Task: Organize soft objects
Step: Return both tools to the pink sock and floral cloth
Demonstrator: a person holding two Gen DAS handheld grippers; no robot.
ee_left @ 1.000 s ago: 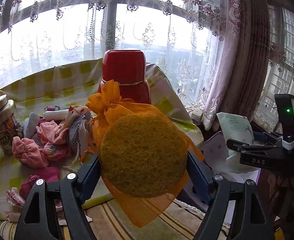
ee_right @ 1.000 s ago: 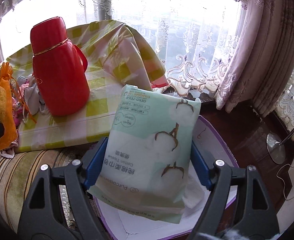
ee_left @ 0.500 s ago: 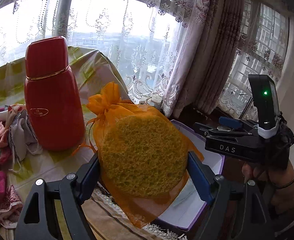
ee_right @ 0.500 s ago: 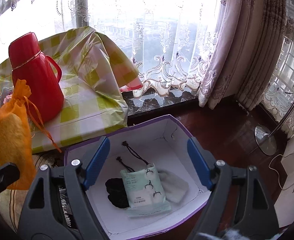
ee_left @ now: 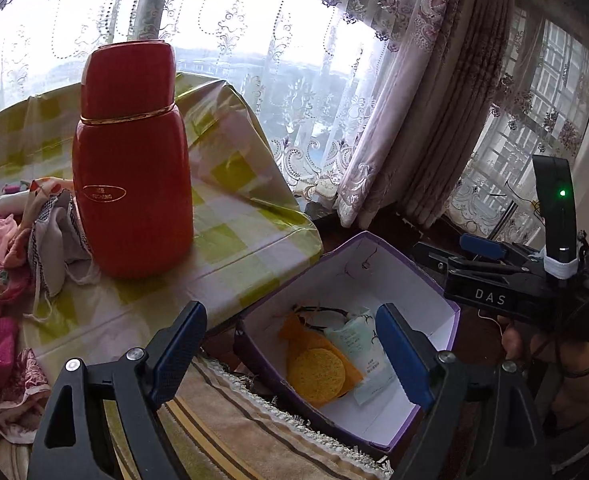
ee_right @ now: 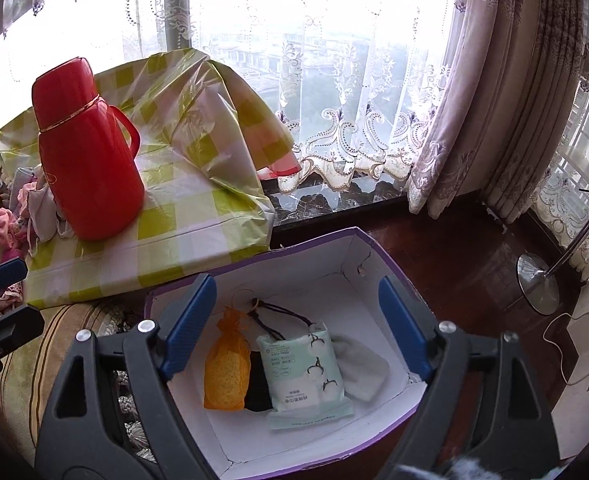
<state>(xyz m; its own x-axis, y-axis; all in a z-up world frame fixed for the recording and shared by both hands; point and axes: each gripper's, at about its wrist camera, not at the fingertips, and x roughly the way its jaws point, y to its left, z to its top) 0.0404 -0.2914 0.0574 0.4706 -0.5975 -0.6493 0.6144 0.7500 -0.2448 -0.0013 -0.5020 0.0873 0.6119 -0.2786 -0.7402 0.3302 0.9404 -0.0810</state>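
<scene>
Both tongs stand wide and empty above the purple box [ee_right: 374,248]: the left tongs [ee_left: 290,344] have just been opening, nothing between them. Inside lie the orange sponge pouch [ee_right: 226,372] and, beside it, the cotton tissue pack [ee_right: 306,376].

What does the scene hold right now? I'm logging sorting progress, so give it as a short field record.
container: purple box, white inside, open, on the floor beside the table
in box: orange mesh pouch, cotton tissue pack, a black item, a white cloth
left gripper: open, empty, jaws just widened, above the box
right gripper: open, empty, jaws just widened, above the box
on table: red thermos upright on checked cloth
still unsorted: pile of pink and patterned fabrics left of the thermos
</scene>
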